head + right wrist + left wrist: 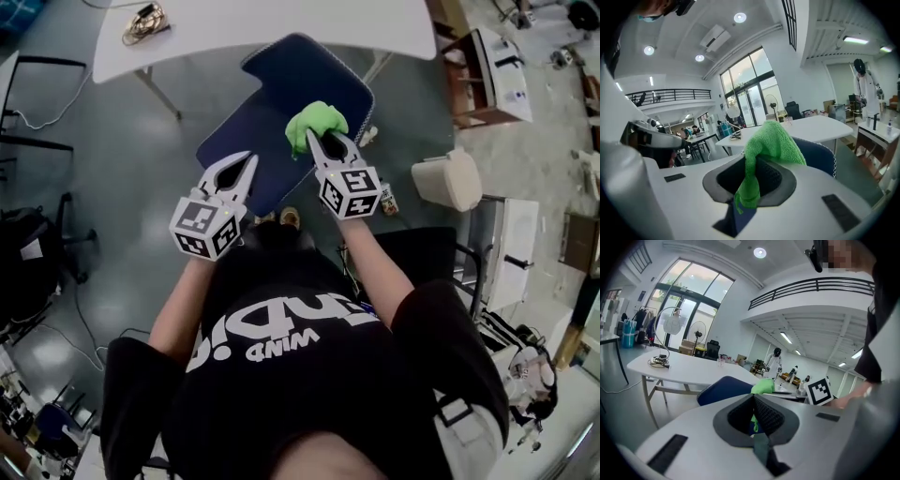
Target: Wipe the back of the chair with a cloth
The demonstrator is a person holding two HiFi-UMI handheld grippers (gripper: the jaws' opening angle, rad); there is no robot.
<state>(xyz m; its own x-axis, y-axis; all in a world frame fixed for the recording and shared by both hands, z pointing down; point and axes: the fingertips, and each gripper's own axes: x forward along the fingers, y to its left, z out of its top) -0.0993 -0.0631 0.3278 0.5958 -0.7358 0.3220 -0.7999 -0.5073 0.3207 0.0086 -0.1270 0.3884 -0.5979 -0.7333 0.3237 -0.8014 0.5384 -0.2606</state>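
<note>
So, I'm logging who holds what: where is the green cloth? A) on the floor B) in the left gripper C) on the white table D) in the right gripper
D: the right gripper is clamped on the green cloth, by the blue chair.

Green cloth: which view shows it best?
Right gripper view: the cloth fills the centre, pinched in the right gripper's jaws. The head view shows it as a small bunch by the chair; the left gripper view shows only a sliver.

Right claw (325, 141) grips green cloth (316, 119) over blue chair (272, 108) — left claw (249, 159) alongside.
</note>
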